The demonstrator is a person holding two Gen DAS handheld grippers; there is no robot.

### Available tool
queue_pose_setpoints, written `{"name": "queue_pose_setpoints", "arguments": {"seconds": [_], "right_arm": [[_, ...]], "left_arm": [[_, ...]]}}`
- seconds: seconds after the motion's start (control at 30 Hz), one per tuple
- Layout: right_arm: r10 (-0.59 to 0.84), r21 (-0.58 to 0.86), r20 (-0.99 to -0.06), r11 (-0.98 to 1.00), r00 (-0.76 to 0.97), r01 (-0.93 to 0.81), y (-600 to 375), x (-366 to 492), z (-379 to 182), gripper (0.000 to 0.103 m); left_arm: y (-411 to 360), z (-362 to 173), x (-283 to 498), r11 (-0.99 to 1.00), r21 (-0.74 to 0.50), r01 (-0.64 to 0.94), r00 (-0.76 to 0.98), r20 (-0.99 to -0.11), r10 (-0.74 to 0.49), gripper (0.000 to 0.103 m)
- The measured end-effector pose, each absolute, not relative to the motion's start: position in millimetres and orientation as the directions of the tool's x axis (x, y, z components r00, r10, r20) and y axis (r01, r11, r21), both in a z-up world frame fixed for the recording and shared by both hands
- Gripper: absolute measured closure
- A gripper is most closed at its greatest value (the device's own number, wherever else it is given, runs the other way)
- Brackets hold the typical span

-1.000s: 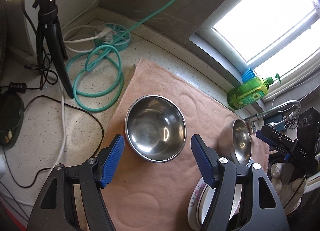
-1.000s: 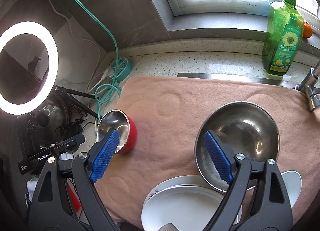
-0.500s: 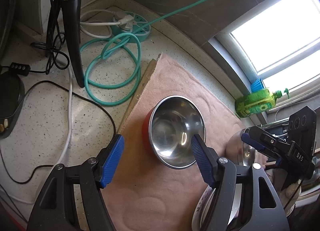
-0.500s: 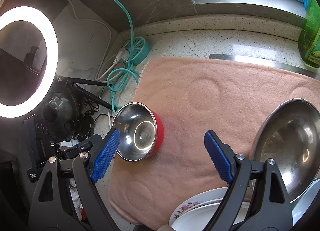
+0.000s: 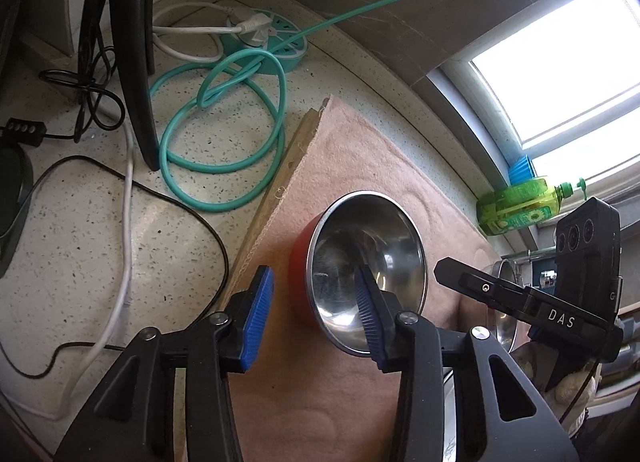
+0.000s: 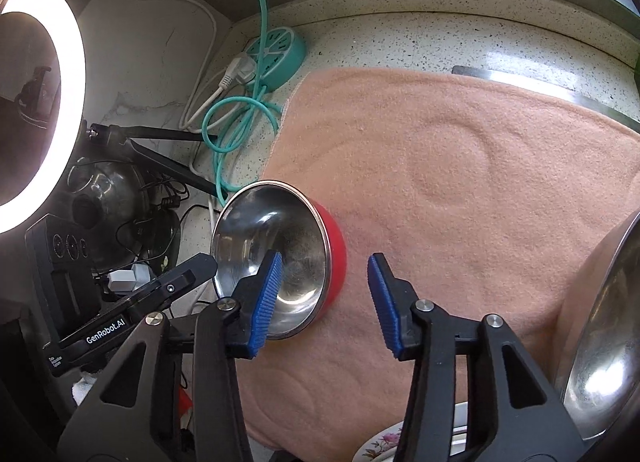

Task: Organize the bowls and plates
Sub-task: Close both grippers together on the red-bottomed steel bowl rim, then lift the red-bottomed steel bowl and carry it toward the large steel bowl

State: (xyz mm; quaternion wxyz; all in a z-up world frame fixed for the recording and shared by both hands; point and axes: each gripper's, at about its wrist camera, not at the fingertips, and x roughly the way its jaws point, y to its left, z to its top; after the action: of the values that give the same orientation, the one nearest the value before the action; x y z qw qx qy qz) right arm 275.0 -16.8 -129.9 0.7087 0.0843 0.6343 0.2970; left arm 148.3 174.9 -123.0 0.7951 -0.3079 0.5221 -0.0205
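Red-sided steel bowl (image 5: 366,270) straddled at both rims: left gripper (image 5: 316,314) at 9 o'clock, right gripper (image 6: 326,298) at 3 o'clock. Both jaws closing, pads not yet pressing.

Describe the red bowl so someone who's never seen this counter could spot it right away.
Find the pink towel spread over the speckled counter. Near its edge closest to the teal cable sits a small bowl. Unlike the larger all-steel bowl, its outside is red and its inside shiny steel.
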Motion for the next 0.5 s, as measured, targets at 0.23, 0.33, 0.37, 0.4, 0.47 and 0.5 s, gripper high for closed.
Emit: {"name": "queue_pose_setpoints", "arguments": {"seconds": [0.23, 0.33, 0.37, 0.4, 0.47, 0.5], "right_arm": [[0.51, 0.485, -0.86, 0.814, -0.006, -0.32, -12.3, 275.7, -140.0, 0.086], [0.509, 0.485, -0.861, 0.815, -0.009, -0.317, -11.5, 275.2, -142.7, 0.092], [0.507, 0.483, -0.862, 0.817, -0.007, -0.317, -11.1, 275.0, -143.0, 0.093], [0.507, 0.482, -0.862, 0.817, -0.006, -0.317, -10.9, 274.7, -143.1, 0.094], [0.505, 0.48, -0.863, 0.817, -0.004, -0.32, -11.0, 274.5, -143.0, 0.095], [0.501, 0.475, -0.865, 0.819, 0.0, -0.321, -10.8, 274.2, -142.8, 0.095]], "left_arm": [[169.0, -128.9, 150.6, 0.82, -0.507, -0.264, 0.436, -0.821, -0.368, 0.086], [168.7, -129.5, 150.9, 0.827, -0.5, -0.257, 0.437, -0.823, -0.362, 0.086], [168.4, -129.6, 152.0, 0.828, -0.5, -0.255, 0.437, -0.823, -0.362, 0.086], [168.7, -130.1, 152.1, 0.827, -0.501, -0.255, 0.437, -0.823, -0.363, 0.087], [169.0, -130.7, 152.6, 0.831, -0.496, -0.253, 0.434, -0.826, -0.361, 0.089], [169.1, -130.7, 152.6, 0.832, -0.494, -0.252, 0.433, -0.826, -0.36, 0.089]]}}
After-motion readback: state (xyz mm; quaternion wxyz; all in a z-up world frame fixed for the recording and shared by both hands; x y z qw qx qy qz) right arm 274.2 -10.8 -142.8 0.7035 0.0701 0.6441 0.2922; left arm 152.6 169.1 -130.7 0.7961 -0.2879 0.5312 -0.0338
